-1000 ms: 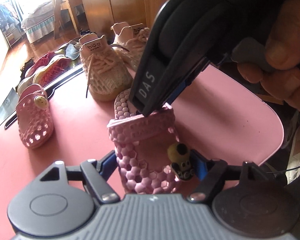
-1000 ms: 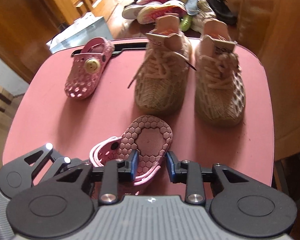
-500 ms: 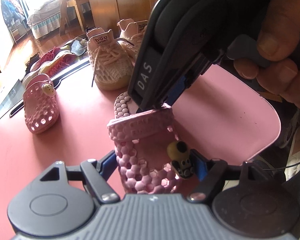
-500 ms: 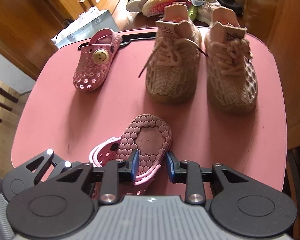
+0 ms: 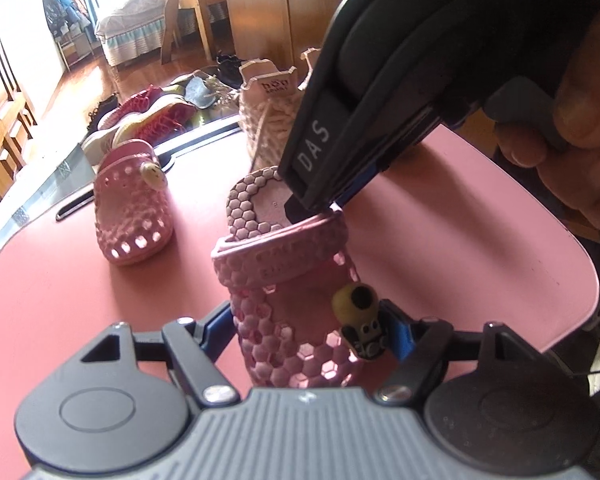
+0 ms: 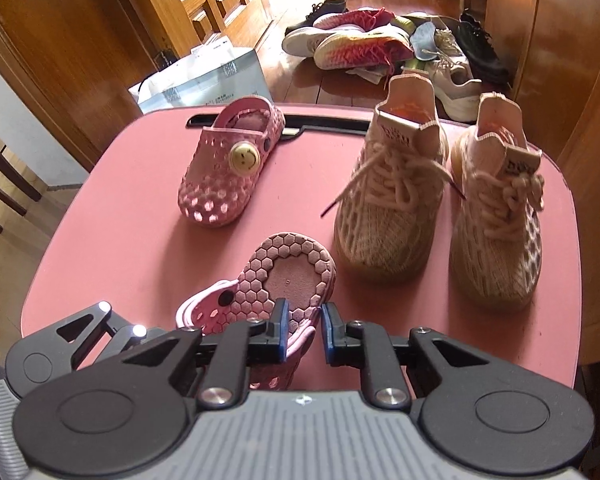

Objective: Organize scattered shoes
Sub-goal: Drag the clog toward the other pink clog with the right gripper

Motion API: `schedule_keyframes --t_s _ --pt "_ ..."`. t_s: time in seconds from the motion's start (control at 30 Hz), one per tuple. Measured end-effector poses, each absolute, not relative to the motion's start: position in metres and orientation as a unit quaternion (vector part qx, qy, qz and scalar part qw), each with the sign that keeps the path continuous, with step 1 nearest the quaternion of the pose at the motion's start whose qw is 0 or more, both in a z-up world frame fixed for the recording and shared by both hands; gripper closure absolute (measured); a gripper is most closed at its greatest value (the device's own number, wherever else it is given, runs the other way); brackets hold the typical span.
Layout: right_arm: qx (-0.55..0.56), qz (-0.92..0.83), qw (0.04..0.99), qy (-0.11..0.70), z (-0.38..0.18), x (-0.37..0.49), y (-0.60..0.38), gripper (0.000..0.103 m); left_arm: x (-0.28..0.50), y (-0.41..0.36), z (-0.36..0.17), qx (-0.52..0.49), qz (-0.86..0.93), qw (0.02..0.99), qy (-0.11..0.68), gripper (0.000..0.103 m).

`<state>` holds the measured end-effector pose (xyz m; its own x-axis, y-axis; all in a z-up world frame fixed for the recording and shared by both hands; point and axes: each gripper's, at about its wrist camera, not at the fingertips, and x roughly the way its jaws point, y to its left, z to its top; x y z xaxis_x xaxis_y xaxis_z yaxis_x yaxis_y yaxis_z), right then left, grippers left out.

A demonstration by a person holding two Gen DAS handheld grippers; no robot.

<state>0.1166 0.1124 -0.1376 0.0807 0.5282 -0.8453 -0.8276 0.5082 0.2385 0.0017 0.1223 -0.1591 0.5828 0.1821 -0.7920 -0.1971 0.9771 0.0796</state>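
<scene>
L gripper (image 5: 306, 330) clamps pink clog (image 5: 296, 312); R gripper (image 6: 303, 330) closing on its edge.

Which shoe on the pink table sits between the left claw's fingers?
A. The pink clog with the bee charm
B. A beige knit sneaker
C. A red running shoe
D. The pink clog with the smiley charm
A. In the left wrist view, the pink clog with the bee charm sits between the left claw fingers, while the clog with the smiley charm lies apart on the pink table.
</scene>
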Motion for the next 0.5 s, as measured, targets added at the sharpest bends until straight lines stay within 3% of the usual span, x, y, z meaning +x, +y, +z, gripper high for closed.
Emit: schedule_keyframes --t_s 0.5 --pt "-0.178 0.484 0.739 0.435 -0.118 0.134 0.155 0.087 0.035 0.16 -0.147 -0.048 0.141 0.888 0.435 0.029"
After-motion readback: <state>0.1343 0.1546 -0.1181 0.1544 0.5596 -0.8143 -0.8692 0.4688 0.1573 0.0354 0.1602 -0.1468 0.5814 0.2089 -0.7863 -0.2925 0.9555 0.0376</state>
